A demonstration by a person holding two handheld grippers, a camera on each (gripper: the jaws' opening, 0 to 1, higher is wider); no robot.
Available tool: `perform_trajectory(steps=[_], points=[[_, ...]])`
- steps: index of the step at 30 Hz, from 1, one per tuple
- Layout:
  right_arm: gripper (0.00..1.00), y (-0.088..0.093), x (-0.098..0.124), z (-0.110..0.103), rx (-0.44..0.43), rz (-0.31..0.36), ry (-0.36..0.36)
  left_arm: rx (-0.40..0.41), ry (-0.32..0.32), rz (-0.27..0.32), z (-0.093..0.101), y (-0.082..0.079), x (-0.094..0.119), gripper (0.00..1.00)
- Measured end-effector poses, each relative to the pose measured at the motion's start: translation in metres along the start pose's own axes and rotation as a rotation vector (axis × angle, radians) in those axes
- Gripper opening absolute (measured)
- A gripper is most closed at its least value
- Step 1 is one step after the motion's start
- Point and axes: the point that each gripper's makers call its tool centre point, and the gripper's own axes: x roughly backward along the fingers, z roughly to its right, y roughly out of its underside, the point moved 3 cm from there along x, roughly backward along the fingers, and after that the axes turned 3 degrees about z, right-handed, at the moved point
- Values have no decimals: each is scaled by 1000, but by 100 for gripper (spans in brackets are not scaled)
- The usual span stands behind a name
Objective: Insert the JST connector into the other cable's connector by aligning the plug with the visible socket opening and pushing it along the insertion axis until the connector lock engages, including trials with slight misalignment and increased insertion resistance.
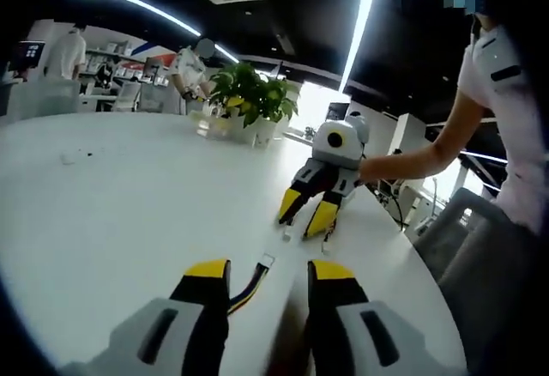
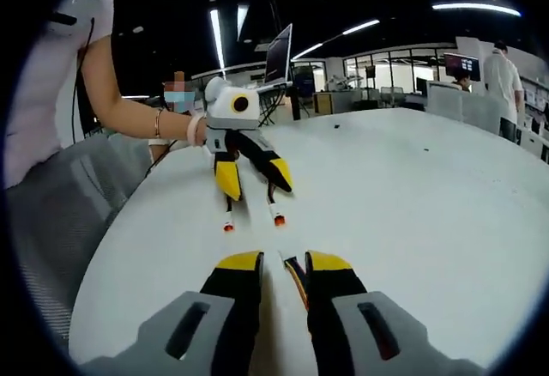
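Left gripper view: the left tongs (image 1: pixel 268 271) stand spread, with a multicoloured cable (image 1: pixel 250 283) and its white connector (image 1: pixel 268 261) lying on the white counter (image 1: pixel 111 213) between the yellow tips, long axis pointing ahead toward the right tongs (image 1: pixel 307 215). Those face back at it from near the counter's right edge, jaws parted; in the right gripper view, the right tongs (image 2: pixel 284 263) have a second cable (image 2: pixel 296 275) between their tips, apparently unpinched. Beyond lie a potted plant (image 1: pixel 249 97) and an office with ceiling light strips.
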Motion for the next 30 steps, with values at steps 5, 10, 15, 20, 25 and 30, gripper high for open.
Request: perform_trajectory(steps=[5, 10, 15, 20, 25, 30], points=[[17, 1, 1, 5, 23, 2, -7, -22, 7, -11, -4, 3, -4, 28], [11, 3, 2, 5, 43, -10, -25, -51, 30, -17, -2, 4, -7, 25], [9, 4, 0, 8, 59, -12, -29, -108, 37, -31, -1, 4, -10, 24], [5, 5, -1, 9, 54, -14, -38, -141, 56, -42, 4, 5, -15, 17], [5, 6, -1, 11, 50, -13, -38, -161, 54, -39, 5, 5, -18, 14], [5, 5, -3, 13, 41, -3, -35, -199, 52, -34, 4, 4, -20, 5]])
